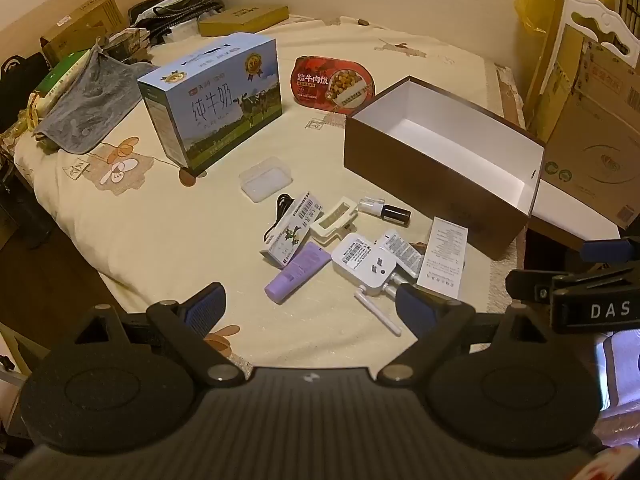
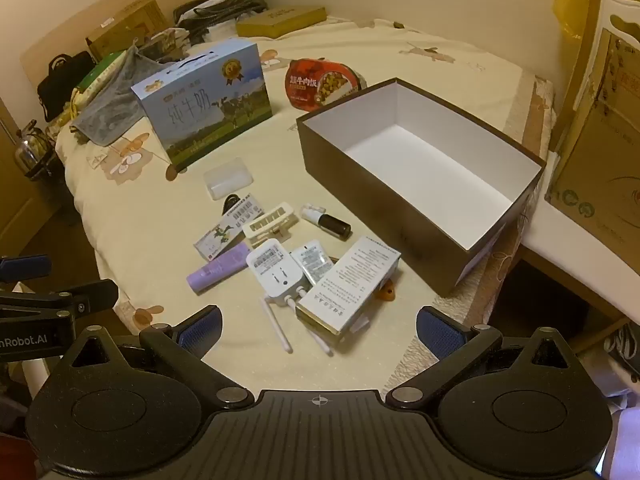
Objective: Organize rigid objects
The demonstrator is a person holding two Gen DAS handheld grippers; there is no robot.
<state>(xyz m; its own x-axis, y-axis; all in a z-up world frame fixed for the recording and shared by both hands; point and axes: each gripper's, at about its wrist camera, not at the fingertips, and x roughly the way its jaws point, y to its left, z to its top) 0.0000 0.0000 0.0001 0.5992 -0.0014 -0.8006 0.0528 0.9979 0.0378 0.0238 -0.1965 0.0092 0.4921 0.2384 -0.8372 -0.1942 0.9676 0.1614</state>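
A brown box [image 1: 424, 184] [image 2: 384, 208] with a white, bare inside stands open on the bed. Beside it lies a heap of small items: a purple tube [image 1: 294, 272] [image 2: 218, 270], a white plug-in device with antennas [image 1: 362, 260] [image 2: 276, 268], a printed white carton [image 1: 444, 258] [image 2: 352, 284], a dark little bottle [image 1: 394, 212] [image 2: 334, 226], a white frame-like case [image 1: 334, 220] [image 2: 270, 222] and a flat green-print packet [image 1: 290, 230] [image 2: 224, 232]. My left gripper [image 1: 310, 302] hovers open just short of the heap. My right gripper [image 2: 318, 326] is open too, with the carton's near end between its fingertips, untouched.
A blue milk carton [image 1: 216, 100] [image 2: 204, 102], a red meal tub [image 1: 334, 84] [image 2: 320, 82] and a clear plastic lid [image 1: 266, 178] [image 2: 228, 178] sit further back. Grey cloth [image 1: 80, 104] and boxes crowd the far left. Cardboard boxes [image 1: 592, 128] stand right of the bed.
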